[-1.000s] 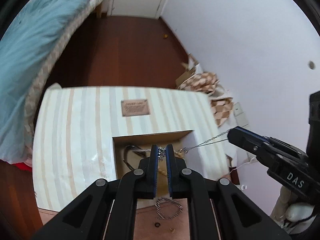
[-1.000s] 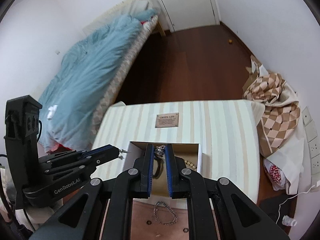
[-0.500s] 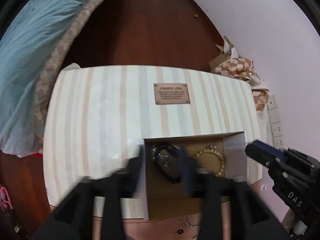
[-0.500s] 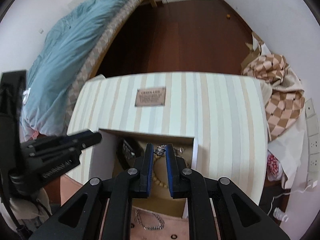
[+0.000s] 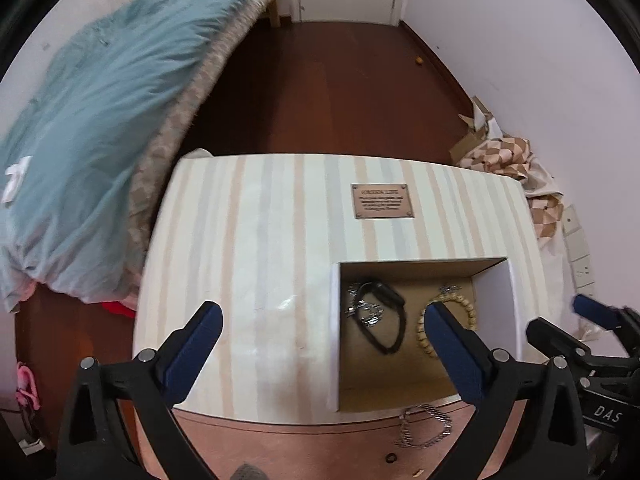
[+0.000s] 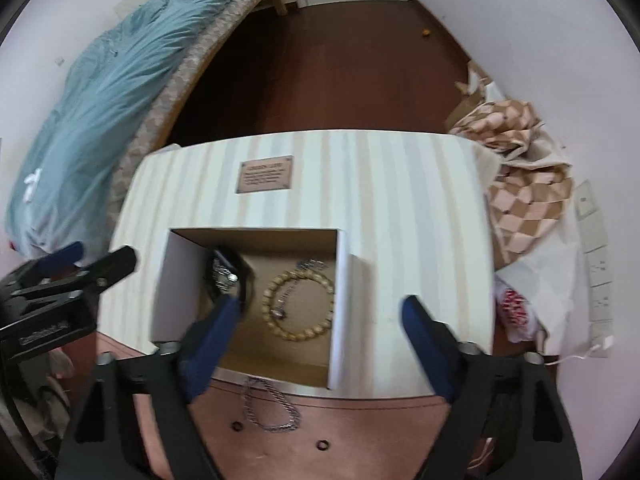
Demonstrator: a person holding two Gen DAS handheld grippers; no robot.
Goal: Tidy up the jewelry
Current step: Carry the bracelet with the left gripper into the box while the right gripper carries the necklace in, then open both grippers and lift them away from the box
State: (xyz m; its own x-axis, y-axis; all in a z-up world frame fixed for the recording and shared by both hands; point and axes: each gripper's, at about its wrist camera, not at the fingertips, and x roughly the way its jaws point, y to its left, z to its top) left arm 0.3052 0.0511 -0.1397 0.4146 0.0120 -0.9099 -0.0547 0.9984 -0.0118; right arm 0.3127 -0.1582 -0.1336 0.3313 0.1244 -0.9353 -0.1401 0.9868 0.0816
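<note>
Opening above the small brown cardboard box point(image 6: 256, 248), both the left tongs point(image 5: 320, 320) and right tongs point(image 6: 316, 308) hold nothing. Below them lie the beige bead bracelet point(image 6: 298, 304) and the thin silver necklace point(image 6: 286, 300); careless grasping may tangle them.

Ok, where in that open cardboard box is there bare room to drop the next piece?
The near half of the brown cardboard box floor is bare. The far half is crowded: black watch strap left, beige bead bracelet right. Outside, the striped cloth left of the box is free.
</note>
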